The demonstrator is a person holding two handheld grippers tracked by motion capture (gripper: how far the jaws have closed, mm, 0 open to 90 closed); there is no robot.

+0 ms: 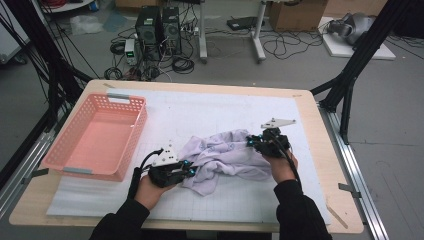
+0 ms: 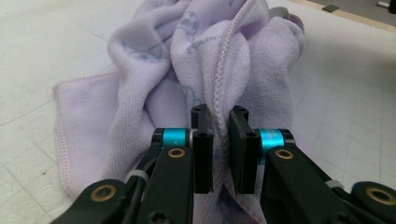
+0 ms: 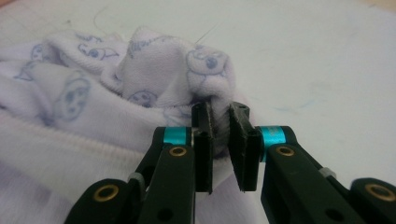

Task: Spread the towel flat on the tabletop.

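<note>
A crumpled pale lilac towel (image 1: 225,157) with a faint blue print lies in the middle of the white mat. My left gripper (image 1: 189,167) sits at its near left end, and in the left gripper view the jaws (image 2: 220,140) are shut on a stitched hem of the towel (image 2: 233,60). My right gripper (image 1: 251,141) is at the towel's far right end. In the right gripper view its jaws (image 3: 220,135) pinch a bunched fold of the towel (image 3: 159,79).
An empty pink plastic basket (image 1: 97,135) stands at the table's left. The white gridded mat (image 1: 210,107) covers most of the wooden table (image 1: 320,150). Black frame posts, cables and computer towers stand on the floor beyond the far edge.
</note>
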